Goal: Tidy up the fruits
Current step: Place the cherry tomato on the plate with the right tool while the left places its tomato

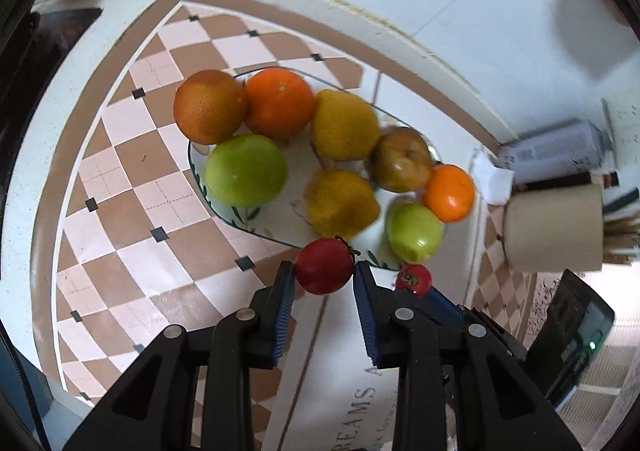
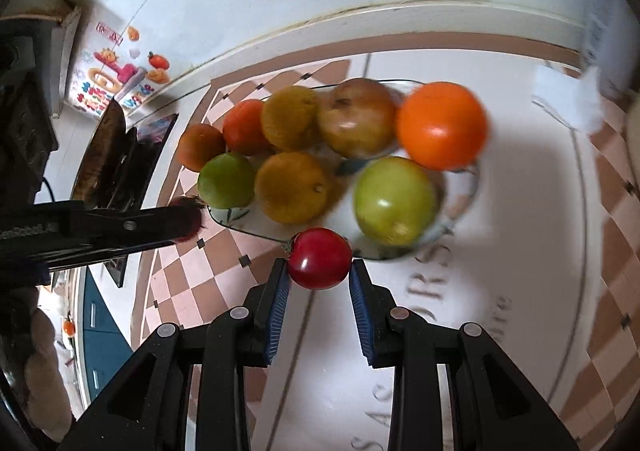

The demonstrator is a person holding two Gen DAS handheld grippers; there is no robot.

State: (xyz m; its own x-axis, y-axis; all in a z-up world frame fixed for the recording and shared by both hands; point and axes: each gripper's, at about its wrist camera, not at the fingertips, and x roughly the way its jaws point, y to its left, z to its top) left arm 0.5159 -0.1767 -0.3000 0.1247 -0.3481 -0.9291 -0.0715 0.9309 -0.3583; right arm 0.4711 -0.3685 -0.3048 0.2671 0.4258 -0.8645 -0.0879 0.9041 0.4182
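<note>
- Left gripper (image 1: 324, 274) fingers pinching small round red tomato (image 1: 323, 266), carrying it w/ oval glass fruit plate (image 1: 197, 167) ahead, prob. for sorting.
- Right gripper (image 2: 319, 269) fingers pinching 2nd glossy red tomato (image 2: 319, 258) likewise.

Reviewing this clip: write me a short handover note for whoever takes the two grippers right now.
Left gripper: shut on a red tomato, held above the table.
Right gripper: shut on a second red tomato.
Plate: holds oranges, lemons, green fruit and a brownish one, eight pieces.
Done: both tomatoes are picked up.
Left: set them down where they belong; that spot is not in view.
</note>
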